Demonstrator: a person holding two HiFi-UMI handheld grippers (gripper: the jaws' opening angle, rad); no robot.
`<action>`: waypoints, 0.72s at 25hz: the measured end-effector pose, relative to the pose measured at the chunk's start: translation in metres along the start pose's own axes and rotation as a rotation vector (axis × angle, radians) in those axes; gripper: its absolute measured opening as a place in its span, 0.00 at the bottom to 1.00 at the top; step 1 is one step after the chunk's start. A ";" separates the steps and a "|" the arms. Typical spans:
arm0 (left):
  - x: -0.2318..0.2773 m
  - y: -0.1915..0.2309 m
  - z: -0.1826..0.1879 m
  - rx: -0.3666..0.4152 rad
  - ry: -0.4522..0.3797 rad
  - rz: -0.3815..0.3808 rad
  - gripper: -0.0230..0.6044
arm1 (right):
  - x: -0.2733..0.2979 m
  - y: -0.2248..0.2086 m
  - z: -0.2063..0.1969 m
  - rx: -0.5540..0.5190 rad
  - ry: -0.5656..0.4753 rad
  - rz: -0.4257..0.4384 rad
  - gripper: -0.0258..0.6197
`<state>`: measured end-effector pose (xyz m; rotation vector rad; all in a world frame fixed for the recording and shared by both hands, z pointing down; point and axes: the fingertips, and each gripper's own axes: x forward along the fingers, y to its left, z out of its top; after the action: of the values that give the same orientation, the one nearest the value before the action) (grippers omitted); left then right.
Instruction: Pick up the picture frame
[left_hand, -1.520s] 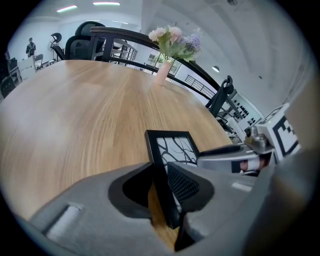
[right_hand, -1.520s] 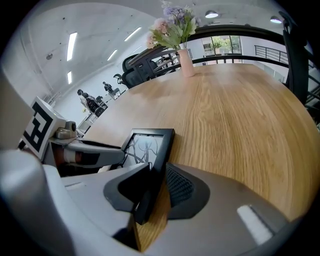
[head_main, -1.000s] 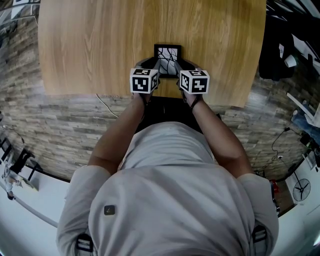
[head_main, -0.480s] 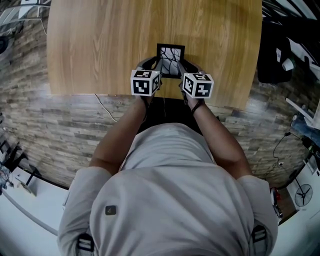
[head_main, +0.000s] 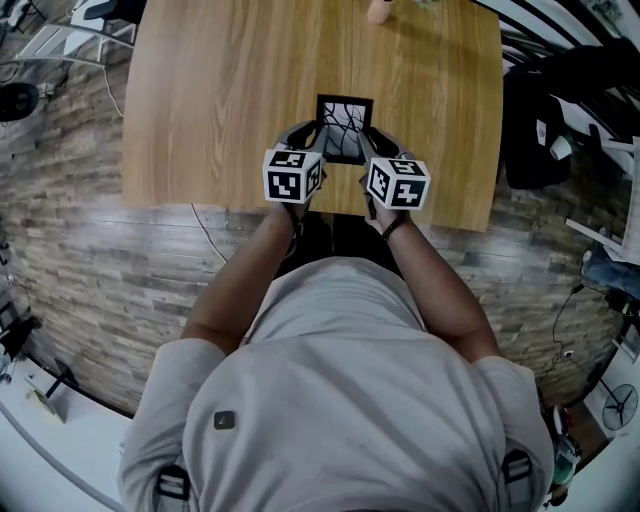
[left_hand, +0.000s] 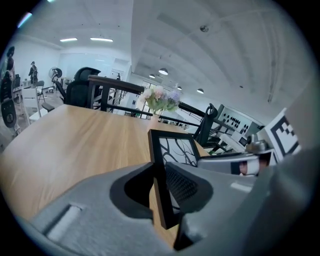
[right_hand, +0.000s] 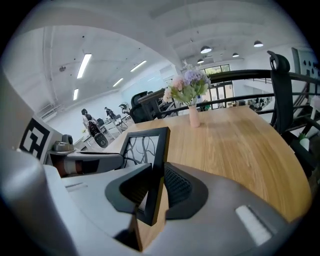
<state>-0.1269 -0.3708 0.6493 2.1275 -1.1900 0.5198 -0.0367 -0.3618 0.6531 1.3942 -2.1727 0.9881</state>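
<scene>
Wood-grain table (head_main: 220, 90) fills the upper part of our head view, standing on a stone-patterned floor (head_main: 100, 270), with black office chairs (right_hand: 280, 100) along its side. We stretch both forearms (head_main: 240, 270) out over the table's near edge, side by side, each gripper tilted downward with its marker cube (head_main: 292, 172) facing up at us. Our left gripper (head_main: 313, 135) is clamped on the left edge of the picture frame (head_main: 345, 125) and our right gripper (head_main: 372, 140) on its right edge, the ribbed pads (right_hand: 176, 187) pressed against the black moulding. We hold the frame, which shows a print of branching lines, upright between the two grippers above the near part of the table, its lower corners clear of the wood. At the far edge stands a small pink vase (right_hand: 193, 116) holding a bunch of pale pink and lilac flowers (right_hand: 186, 85)
</scene>
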 end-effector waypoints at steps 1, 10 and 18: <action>-0.007 -0.003 0.007 0.015 -0.012 -0.003 0.17 | -0.006 0.005 0.006 -0.003 -0.017 -0.003 0.18; -0.062 -0.018 0.096 0.177 -0.194 -0.031 0.17 | -0.050 0.045 0.086 -0.051 -0.237 -0.023 0.18; -0.119 -0.020 0.157 0.258 -0.322 -0.031 0.17 | -0.085 0.094 0.144 -0.112 -0.388 -0.010 0.18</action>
<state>-0.1657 -0.3996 0.4571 2.5181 -1.3185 0.3393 -0.0755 -0.3878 0.4668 1.6489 -2.4442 0.6180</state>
